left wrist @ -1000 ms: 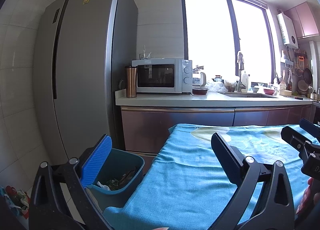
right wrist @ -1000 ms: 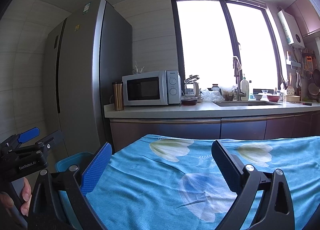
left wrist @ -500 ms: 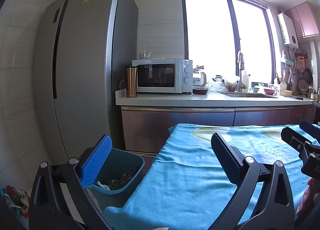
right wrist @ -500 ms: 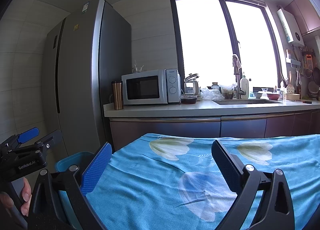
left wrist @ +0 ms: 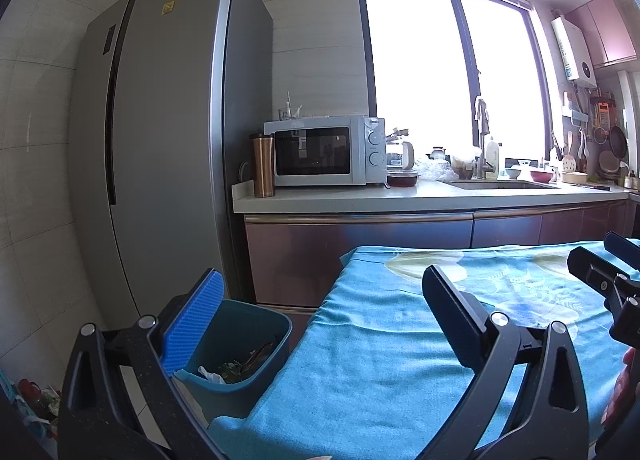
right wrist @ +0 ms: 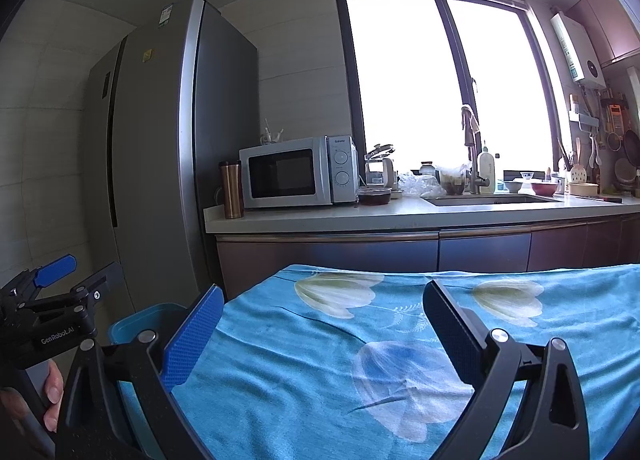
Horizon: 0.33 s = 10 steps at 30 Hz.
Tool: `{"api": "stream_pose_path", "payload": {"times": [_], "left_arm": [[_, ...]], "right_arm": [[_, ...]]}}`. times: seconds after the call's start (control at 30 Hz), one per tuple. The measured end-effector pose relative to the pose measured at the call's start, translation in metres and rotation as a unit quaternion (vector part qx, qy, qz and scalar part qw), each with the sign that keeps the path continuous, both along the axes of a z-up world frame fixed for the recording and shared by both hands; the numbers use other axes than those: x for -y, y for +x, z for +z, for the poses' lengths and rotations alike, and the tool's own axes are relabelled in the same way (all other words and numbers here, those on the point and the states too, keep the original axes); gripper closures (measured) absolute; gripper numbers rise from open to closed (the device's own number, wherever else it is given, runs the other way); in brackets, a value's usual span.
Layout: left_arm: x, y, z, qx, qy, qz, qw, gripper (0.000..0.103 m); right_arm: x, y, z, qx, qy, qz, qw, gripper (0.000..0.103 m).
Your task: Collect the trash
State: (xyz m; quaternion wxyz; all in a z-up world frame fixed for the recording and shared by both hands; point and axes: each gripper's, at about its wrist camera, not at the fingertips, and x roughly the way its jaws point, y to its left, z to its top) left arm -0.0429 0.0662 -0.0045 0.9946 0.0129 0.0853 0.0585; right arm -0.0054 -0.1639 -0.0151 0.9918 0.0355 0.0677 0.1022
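Both the left claw point(left wrist: 320, 316) and the right claw point(right wrist: 322, 324) gape wide and empty above a counter draped in a blue flowered cloth point(right wrist: 360, 360). The teal trash bin point(left wrist: 240, 344), holding scraps, stands on the floor at the cloth's left edge, near a grey refrigerator point(left wrist: 168, 140). Behind, a kitchen worktop point(right wrist: 400, 214) carries a microwave point(right wrist: 296, 172).

Both claws point(left wrist: 320, 320) point(right wrist: 320, 324) agape, empty.

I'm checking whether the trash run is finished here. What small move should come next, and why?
Probably tilt the left gripper down to check the near table edge. Both it and the right gripper are open and empty, the blue tablecloth shows no litter, and the bin already holds scraps.
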Motion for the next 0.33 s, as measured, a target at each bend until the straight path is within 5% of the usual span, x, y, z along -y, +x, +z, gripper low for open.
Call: {"api": "stream_pose_path", "payload": {"times": [0.33], "left_arm": [[0.028,0.062,-0.023,-0.117,-0.017,-0.070,0.9905,0.005]], "right_arm": [[0.048,0.009,-0.009,-0.036,0.002,-0.052,0.998,0.006]]}}
